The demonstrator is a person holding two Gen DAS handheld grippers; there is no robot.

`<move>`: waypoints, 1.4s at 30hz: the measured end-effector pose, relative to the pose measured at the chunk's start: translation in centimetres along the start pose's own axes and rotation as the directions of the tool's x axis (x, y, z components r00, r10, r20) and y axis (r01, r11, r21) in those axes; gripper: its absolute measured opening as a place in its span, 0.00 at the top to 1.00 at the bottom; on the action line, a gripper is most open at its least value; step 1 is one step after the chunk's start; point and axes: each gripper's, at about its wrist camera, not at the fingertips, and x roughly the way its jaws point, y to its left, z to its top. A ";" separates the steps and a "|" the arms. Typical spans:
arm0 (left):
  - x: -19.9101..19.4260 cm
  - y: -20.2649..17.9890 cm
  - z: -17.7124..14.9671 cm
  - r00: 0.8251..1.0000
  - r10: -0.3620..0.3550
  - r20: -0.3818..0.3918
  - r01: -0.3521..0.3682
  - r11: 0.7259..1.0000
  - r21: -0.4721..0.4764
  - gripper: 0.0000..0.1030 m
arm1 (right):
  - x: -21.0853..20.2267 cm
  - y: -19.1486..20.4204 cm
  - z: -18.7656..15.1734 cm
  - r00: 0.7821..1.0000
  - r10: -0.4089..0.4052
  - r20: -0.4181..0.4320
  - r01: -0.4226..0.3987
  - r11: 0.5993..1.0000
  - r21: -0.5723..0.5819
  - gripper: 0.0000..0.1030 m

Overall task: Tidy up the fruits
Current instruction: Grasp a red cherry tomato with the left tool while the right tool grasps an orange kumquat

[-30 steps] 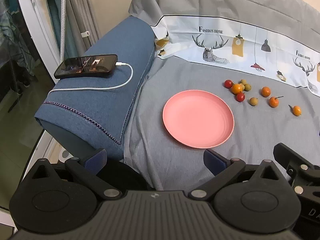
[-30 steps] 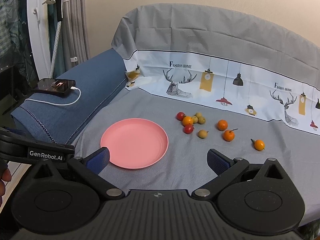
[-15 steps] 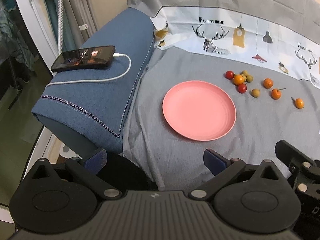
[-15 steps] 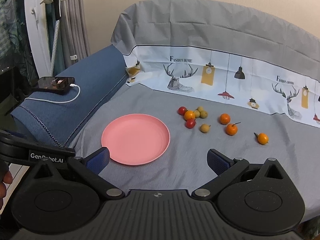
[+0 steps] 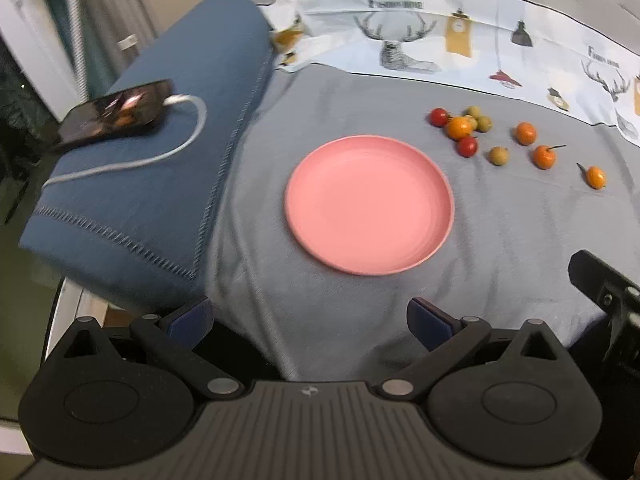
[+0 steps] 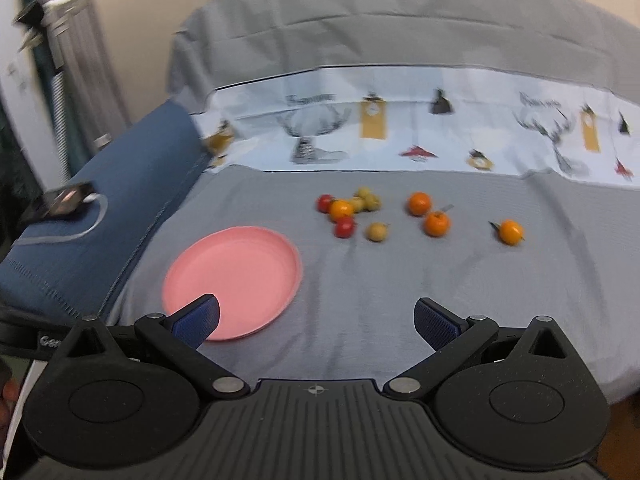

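Note:
An empty pink plate (image 5: pixel 370 204) lies on the grey sheet; it also shows in the right wrist view (image 6: pixel 234 276). Several small fruits lie behind and right of it: a cluster of red, orange and green ones (image 5: pixel 460 126) (image 6: pixel 346 210), a lone green one (image 6: pixel 377 232), and three orange ones (image 6: pixel 437 224) further right. My left gripper (image 5: pixel 308 320) is open and empty, near the sheet's front edge. My right gripper (image 6: pixel 316 320) is open and empty, its left finger (image 6: pixel 198 318) over the plate's near rim.
A blue cushion (image 5: pixel 160 160) at the left carries a phone (image 5: pixel 116 114) on a white charging cable. A printed white cloth (image 6: pixel 400 132) covers the backrest behind the fruits. Curtains and a stand (image 6: pixel 52 60) are at far left.
Both grippers have moved forward and to the right toward the plate and fruits; the right view now shows its left finger over the plate's rim. Nothing was taken hold of.

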 end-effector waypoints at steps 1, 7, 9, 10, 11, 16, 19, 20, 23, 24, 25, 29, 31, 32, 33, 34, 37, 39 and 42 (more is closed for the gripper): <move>0.3 -0.6 0.5 1.000 -0.006 -0.001 0.006 1.000 0.009 0.00 | 0.3 -0.7 0.1 1.000 -0.009 -0.002 0.009 1.000 0.023 0.00; 2.5 -5.0 5.1 0.998 -0.057 -0.002 0.057 0.997 0.048 0.00 | 2.8 -6.0 1.2 0.993 -0.115 -0.004 0.115 0.986 0.123 0.00; 3.7 -6.9 6.9 0.997 -0.081 -0.006 0.081 0.994 0.068 0.00 | 4.0 -8.1 1.8 0.986 -0.164 0.000 0.162 0.977 0.141 0.00; 4.4 -7.9 7.8 0.995 -0.097 -0.009 0.098 0.992 0.078 0.00 | 4.7 -9.1 2.1 0.982 -0.187 0.002 0.184 0.972 0.148 0.00; 5.2 -9.0 8.7 0.993 -0.115 -0.016 0.116 0.989 0.088 0.00 | 5.3 -10.2 2.3 0.978 -0.208 0.003 0.205 0.967 0.152 0.00; 11.0 -14.2 13.5 0.983 -0.168 -0.075 0.176 0.979 0.103 0.00 | 10.4 -16.1 3.7 0.948 -0.319 -0.008 0.316 0.936 0.157 0.01; 14.8 -16.8 15.8 0.982 -0.160 -0.103 0.172 0.979 0.110 0.00 | 14.4 -19.5 4.1 0.936 -0.348 -0.057 0.352 0.925 0.142 0.01; 16.0 -17.4 16.4 0.982 -0.151 -0.109 0.164 0.980 0.116 0.00 | 15.6 -20.2 4.3 0.933 -0.352 -0.072 0.359 0.923 0.138 0.01; 19.4 -18.7 18.1 0.983 -0.116 -0.141 0.133 0.984 0.119 0.00 | 18.9 -22.4 4.5 0.928 -0.355 -0.116 0.369 0.920 0.135 0.01; 20.3 -18.8 18.6 0.982 -0.112 -0.153 0.129 0.986 0.109 0.00 | 19.8 -23.0 4.6 0.928 -0.352 -0.126 0.368 0.919 0.142 0.01; 21.2 -18.8 19.0 0.980 -0.109 -0.164 0.125 0.988 0.093 0.00 | 20.5 -23.6 4.7 0.927 -0.351 -0.132 0.368 0.918 0.149 0.01; 23.3 -18.6 20.2 0.976 -0.131 -0.175 0.140 0.989 0.042 0.00 | 22.8 -24.7 5.2 0.929 -0.349 -0.125 0.366 0.917 0.160 0.01; 24.1 -18.7 20.5 0.974 -0.135 -0.180 0.143 0.989 0.031 0.00 | 24.1 -25.0 5.4 0.927 -0.352 -0.131 0.370 0.917 0.152 0.01; 24.5 -18.8 20.6 0.973 -0.136 -0.186 0.144 0.989 0.031 0.01 | 24.6 -25.2 5.3 0.926 -0.352 -0.137 0.370 0.918 0.145 0.01; 25.0 -19.0 20.6 0.971 -0.136 -0.195 0.144 0.989 0.031 0.07 | 25.2 -25.3 5.3 0.923 -0.354 -0.149 0.373 0.918 0.135 0.01; 25.5 -19.0 20.6 0.969 -0.133 -0.210 0.142 0.990 0.026 0.10 | 25.8 -25.3 5.1 0.920 -0.357 -0.162 0.378 0.918 0.124 0.01; 25.7 -19.0 20.7 0.972 -0.142 -0.189 0.146 0.989 0.006 0.21 | 26.1 -24.8 4.6 0.927 -0.356 -0.119 0.366 0.927 0.086 0.01; 25.4 -19.2 20.8 0.972 -0.156 -0.173 0.163 0.986 0.028 0.42 | 25.9 -24.6 4.5 0.931 -0.349 -0.105 0.357 0.932 0.071 0.06; 24.6 -19.4 20.9 0.966 -0.191 -0.176 0.200 0.979 0.029 0.70 | 25.0 -23.6 4.5 0.944 -0.323 -0.060 0.325 0.945 0.027 0.60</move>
